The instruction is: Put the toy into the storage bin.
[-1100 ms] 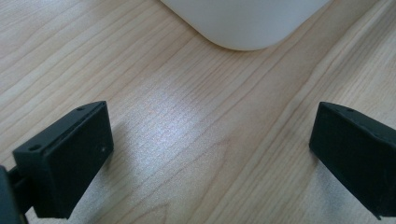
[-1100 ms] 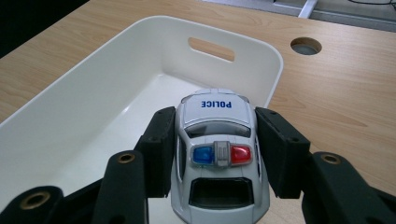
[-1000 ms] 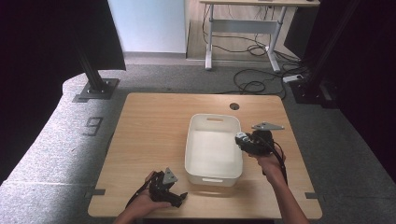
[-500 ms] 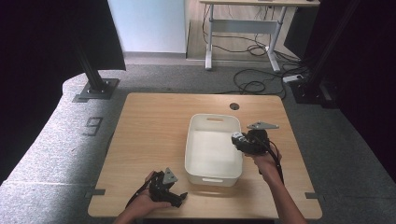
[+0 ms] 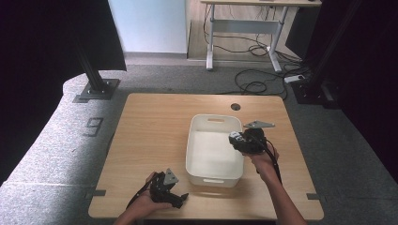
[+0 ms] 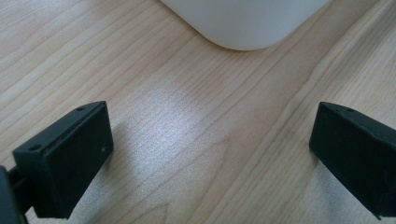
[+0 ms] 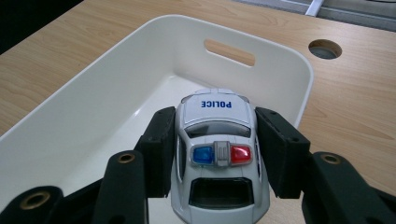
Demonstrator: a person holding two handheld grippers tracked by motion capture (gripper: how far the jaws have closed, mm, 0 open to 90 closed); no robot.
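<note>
Right gripper view: the toy police car point(image 7: 219, 158) was clamped between the right gripper point(image 7: 219, 154) fingers above the white bin point(image 7: 70, 116) (not yet released); setting down remained. The left gripper point(image 6: 212, 154) rested spread, empty, on the desk point(image 6: 187, 140).

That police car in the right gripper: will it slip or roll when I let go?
The toy police car looks glossy and rounded, so it might slip. It probably has wheels, so it may roll inside the white bin. It seems light.
</note>
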